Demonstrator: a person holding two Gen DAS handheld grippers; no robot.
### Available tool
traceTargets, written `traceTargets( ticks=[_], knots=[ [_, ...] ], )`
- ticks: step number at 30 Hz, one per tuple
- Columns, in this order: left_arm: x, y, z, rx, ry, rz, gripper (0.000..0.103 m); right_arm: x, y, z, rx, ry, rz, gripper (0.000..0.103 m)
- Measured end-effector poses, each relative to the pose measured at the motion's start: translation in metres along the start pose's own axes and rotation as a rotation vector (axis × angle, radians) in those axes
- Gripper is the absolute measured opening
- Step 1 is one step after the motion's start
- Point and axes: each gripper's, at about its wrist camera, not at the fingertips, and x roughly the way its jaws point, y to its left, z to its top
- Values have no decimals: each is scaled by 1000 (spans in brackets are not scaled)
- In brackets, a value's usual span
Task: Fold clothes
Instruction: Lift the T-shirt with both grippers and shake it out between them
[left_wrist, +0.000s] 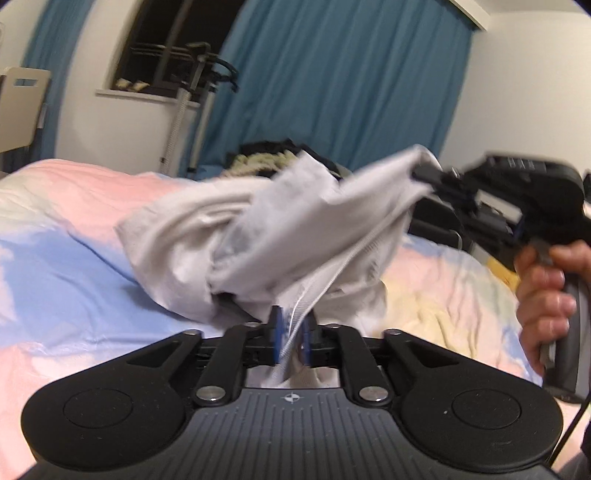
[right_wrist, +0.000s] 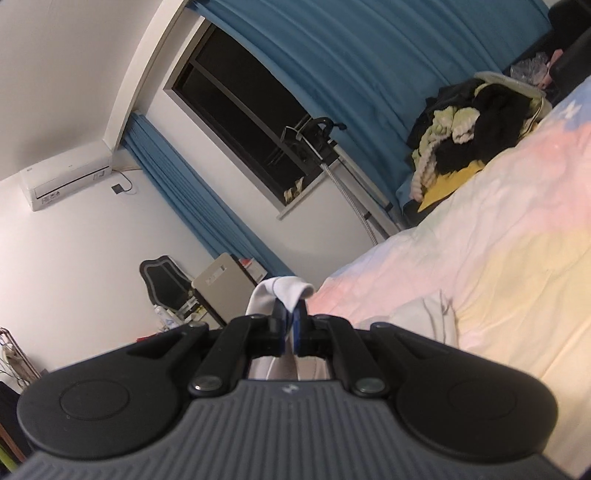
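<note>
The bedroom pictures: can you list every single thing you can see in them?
white garment: one, white with a zip, held up over the bed between both grippers
bed cover: one, pink, blue and pale yellow, under the garment
clothes pile: one, black, cream and yellow, at the far side of the bed
curtains: blue, beside the window
window: one, dark, in the white wall
air conditioner: one, white, high on the wall
chair: one, black, by the wall
left gripper: black, closed around the garment's zip edge
right gripper: black, shut on a garment corner
hand: one, holding the right gripper's handle
</note>
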Motion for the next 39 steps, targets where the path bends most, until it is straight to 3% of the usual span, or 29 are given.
traceTargets(
  ticks=[2,7,10,12,14,17,20,24,31,39],
  knots=[
    [1,-6,-7,43,7,3,58,1,2,1,-8,1,14,4],
    [10,-15,-25,123,59,44,59,3,5,-1,-13,-7,37,4],
    [12,-12,-26,99,94,35,49,4,2,0,3,-14,33,4],
    [13,-7,-25,57,108,13,29,5,0,0,19,-16,23,4],
    [12,-4,-23,33,104,15,28,6,-5,-1,34,-14,6,4],
    [10,-3,-20,19,81,29,13,9,-11,-4,51,-9,-25,4],
    [9,-2,-16,-4,66,47,7,12,-15,-8,62,-7,-56,4],
    [13,-3,-8,15,69,76,7,13,-18,-11,68,-14,-79,4],
    [7,7,-2,-46,24,84,6,13,-18,-15,37,-27,-107,4],
    [-17,13,22,-114,-79,78,5,-14,5,-26,-29,-157,-117,4]
  ],
)
